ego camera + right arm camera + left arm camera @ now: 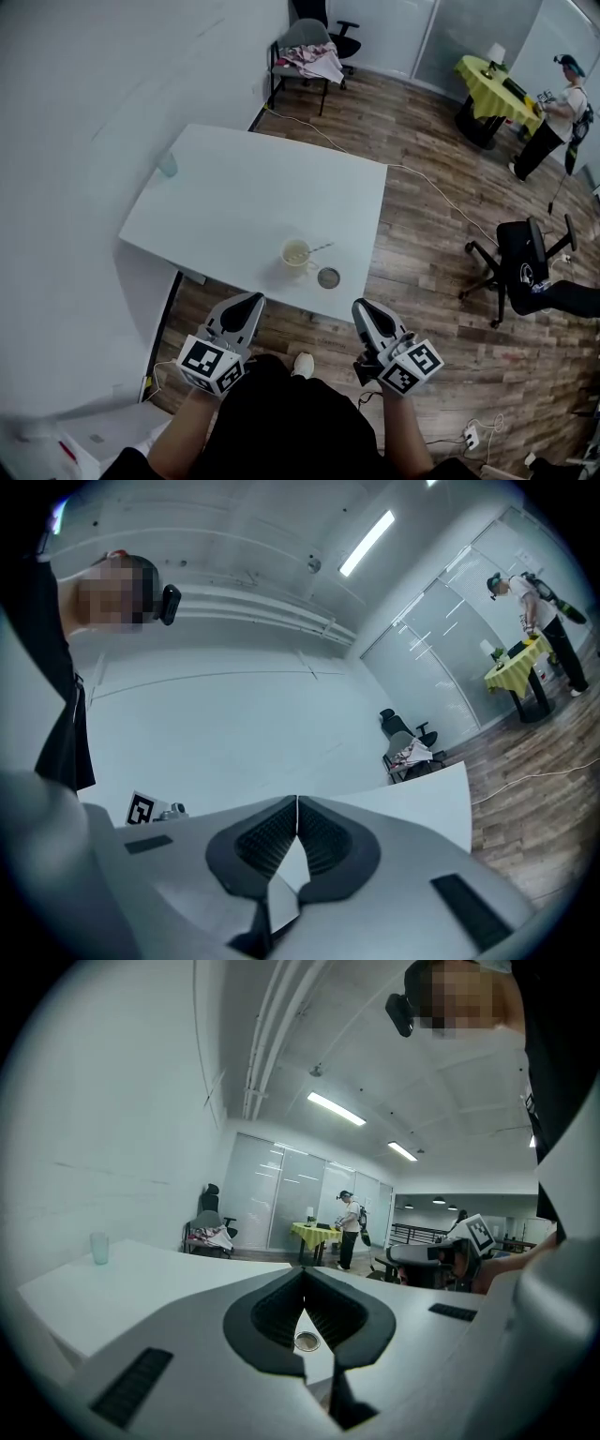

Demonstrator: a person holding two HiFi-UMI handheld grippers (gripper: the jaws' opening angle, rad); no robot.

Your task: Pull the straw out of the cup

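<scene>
A pale cup [295, 254] stands near the front edge of the white table [234, 187], with a thin straw [319, 247] leaning out of it to the right. A round lid [328, 277] lies flat just right of the cup. My left gripper [251, 300] hovers off the table's front edge, below and left of the cup, jaws shut and empty. My right gripper [362, 307] is level with it, right of the lid, also shut and empty. In the left gripper view, my left gripper [304, 1276] shows the lid [307, 1341] through its lower gap. The right gripper [297, 801] points over the table [422, 799].
A clear tumbler [168, 165] stands at the table's far left corner. A cable [422, 183] runs across the wood floor. A black office chair [525, 262] is at the right, a chair with clothes [309, 58] behind the table. A person [553, 117] stands by a yellow-draped table [487, 80].
</scene>
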